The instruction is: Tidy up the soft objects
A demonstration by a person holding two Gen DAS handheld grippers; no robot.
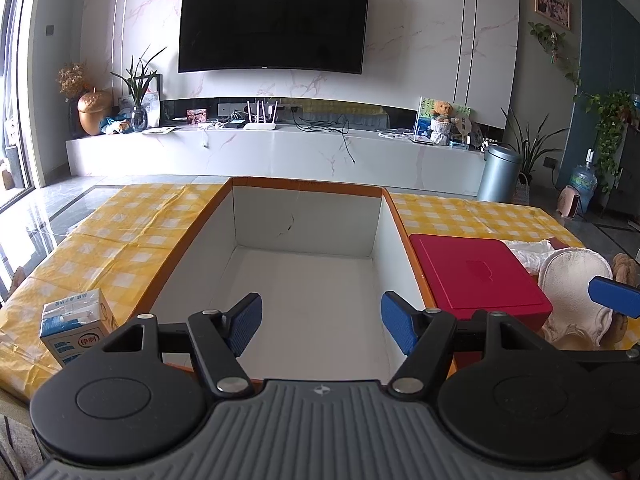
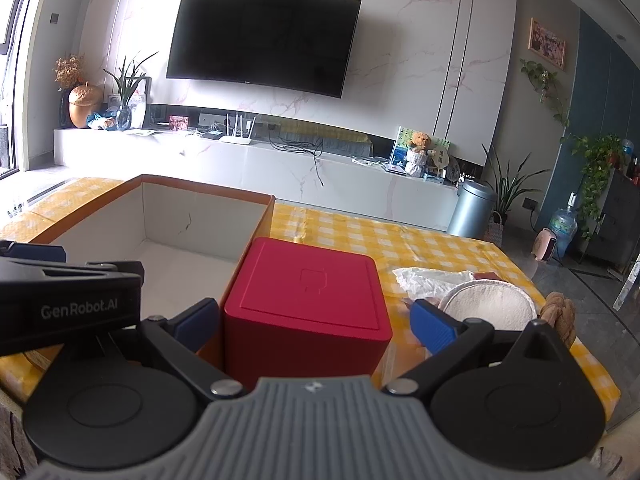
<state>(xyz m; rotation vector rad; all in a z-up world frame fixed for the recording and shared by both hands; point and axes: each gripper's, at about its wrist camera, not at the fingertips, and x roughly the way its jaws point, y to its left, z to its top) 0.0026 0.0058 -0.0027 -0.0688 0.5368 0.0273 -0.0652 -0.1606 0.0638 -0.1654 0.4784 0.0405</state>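
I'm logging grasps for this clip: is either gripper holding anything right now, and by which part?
Nothing is held. The left gripper hangs open over the empty box; the right gripper is open, its fingers either side of the red box, not pressing it.

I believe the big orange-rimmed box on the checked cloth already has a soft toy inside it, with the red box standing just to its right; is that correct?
Not quite: the orange-rimmed box is empty, as the left wrist view shows down to its white floor. The red box does stand just to its right.
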